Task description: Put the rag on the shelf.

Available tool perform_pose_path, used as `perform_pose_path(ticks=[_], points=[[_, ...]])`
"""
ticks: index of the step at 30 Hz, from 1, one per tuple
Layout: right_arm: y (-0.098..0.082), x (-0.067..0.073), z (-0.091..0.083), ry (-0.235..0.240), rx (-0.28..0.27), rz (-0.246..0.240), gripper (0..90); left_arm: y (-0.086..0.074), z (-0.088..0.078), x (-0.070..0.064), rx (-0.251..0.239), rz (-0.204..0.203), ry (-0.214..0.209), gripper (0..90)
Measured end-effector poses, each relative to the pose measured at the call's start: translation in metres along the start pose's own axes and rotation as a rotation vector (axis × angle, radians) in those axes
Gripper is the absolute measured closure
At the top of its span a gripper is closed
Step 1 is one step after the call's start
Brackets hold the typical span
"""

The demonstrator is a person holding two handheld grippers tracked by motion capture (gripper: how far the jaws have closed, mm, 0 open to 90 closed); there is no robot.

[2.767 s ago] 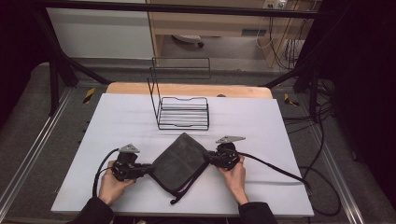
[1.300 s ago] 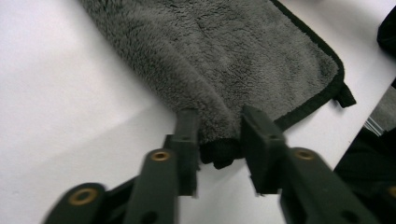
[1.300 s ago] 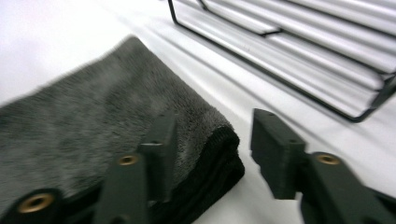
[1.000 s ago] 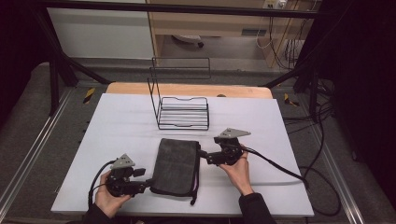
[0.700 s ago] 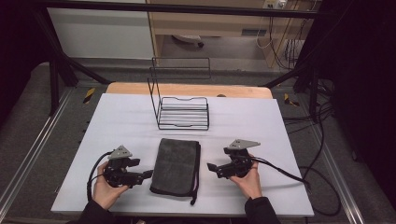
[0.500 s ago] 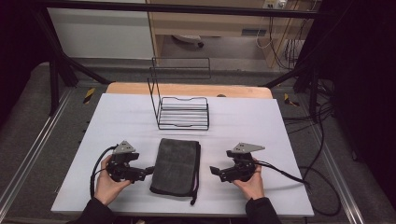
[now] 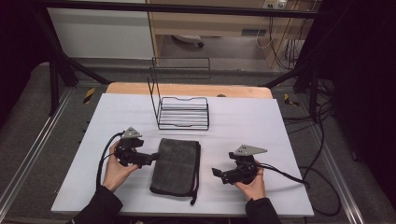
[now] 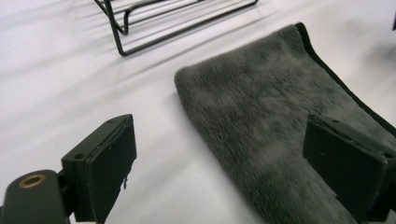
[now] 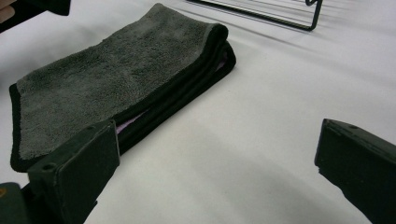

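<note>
Now the dark grey towel (image 7: 176, 164) is lying folded into a narrow rectangle on the white surface (image 7: 261, 121), near-centre, with a loose cord or loop trailing off its near right corner. In the right gripper view the stacked layers are showing at the folded edge (image 9: 140, 70), so the folding itself is looking finished. The left gripper (image 7: 150, 159) is sitting just left of the towel, its jaws having just been opening; in its own view they are standing wide with only the towel's left edge (image 8: 280, 130) running between them, not pinched. The right gripper (image 7: 215, 172) is resting to the right, apart from the towel, jaws likewise spread and empty. The wire rack (image 7: 183, 112) is standing empty at the far side. Judgement: what is left is probably moving the towel into that rack.
</note>
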State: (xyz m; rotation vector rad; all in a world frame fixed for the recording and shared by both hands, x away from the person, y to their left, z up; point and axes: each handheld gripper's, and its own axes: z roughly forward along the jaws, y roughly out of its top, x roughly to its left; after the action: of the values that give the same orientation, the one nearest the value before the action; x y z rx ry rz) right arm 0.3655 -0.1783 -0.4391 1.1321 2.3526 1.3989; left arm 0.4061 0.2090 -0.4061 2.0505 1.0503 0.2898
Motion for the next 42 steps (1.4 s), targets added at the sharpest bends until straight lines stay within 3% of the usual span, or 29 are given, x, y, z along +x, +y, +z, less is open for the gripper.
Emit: perform_pose_path(ticks=[8,16,22,33,42], points=[[-0.001,0.0,0.001,-0.003,0.012,0.001,0.8,0.013,0.022,0.008,0.008,-0.03,0.02,15.7],[-0.002,0.0,0.002,-0.005,0.019,-0.004,0.8,0.013,0.044,0.014,0.068,-0.05,0.049,31.3],[-0.002,0.0,0.003,-0.005,0.021,-0.004,0.8,0.009,0.053,0.018,0.103,-0.074,0.026,44.2],[-0.002,-0.001,0.008,0.0,0.028,0.017,1.6,0.006,0.062,0.015,0.084,-0.119,-0.023,62.8],[0.004,-0.004,0.012,0.0,-0.011,0.061,5.1,0.004,0.063,0.008,0.079,-0.096,-0.009,75.0]])
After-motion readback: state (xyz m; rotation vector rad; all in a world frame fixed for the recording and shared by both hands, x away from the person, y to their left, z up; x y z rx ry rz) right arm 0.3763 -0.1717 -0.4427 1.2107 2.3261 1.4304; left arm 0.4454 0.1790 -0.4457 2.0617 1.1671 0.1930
